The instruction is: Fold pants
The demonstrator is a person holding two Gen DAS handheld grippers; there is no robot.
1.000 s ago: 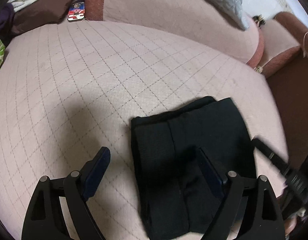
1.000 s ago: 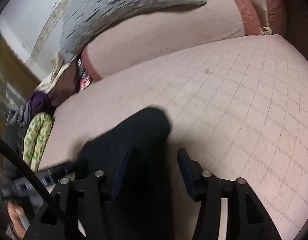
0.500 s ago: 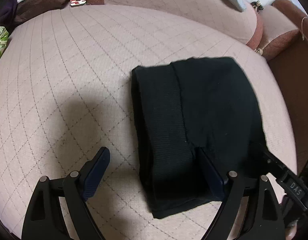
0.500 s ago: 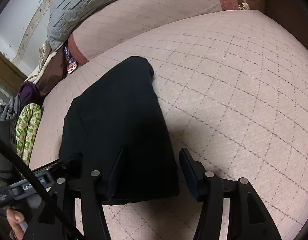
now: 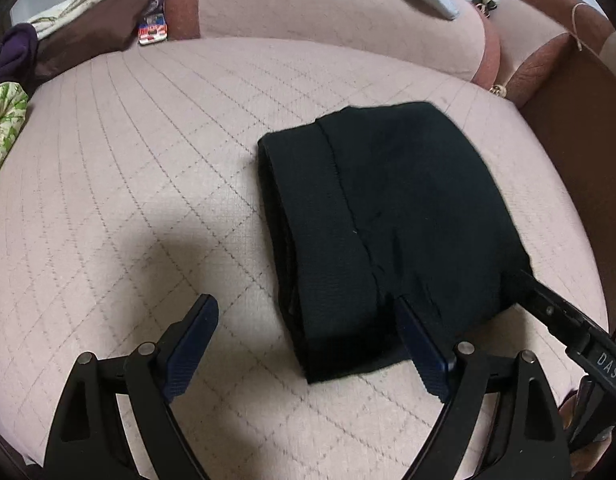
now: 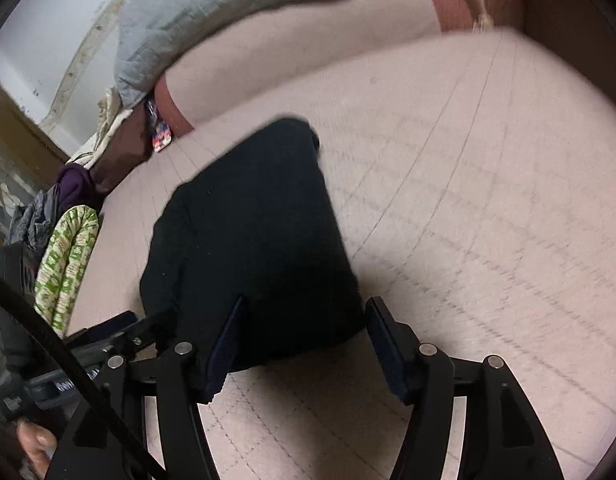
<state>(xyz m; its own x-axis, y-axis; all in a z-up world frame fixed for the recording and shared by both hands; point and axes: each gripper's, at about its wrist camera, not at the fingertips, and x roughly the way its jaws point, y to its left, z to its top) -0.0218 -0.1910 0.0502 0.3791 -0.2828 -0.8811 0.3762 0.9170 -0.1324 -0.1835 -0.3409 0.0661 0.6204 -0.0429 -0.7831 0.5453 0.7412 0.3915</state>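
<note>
Since the folded black knit pants (image 5: 392, 216) lie on the pink quilted cushion (image 5: 147, 140), long axis 11-to-5, left gripper (image 5: 308, 340) has them at 1 o'clock, right gripper (image 6: 303, 344) at 11; both wide open, empty, about equally near.

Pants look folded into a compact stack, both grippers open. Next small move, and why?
Probably back both grippers away and stop. The black pants lie as a compact folded rectangle on the quilted pink sofa seat, with no loose leg sticking out. The left gripper and right gripper are both open and grip no cloth, though each has one finger over the near edge.
</note>
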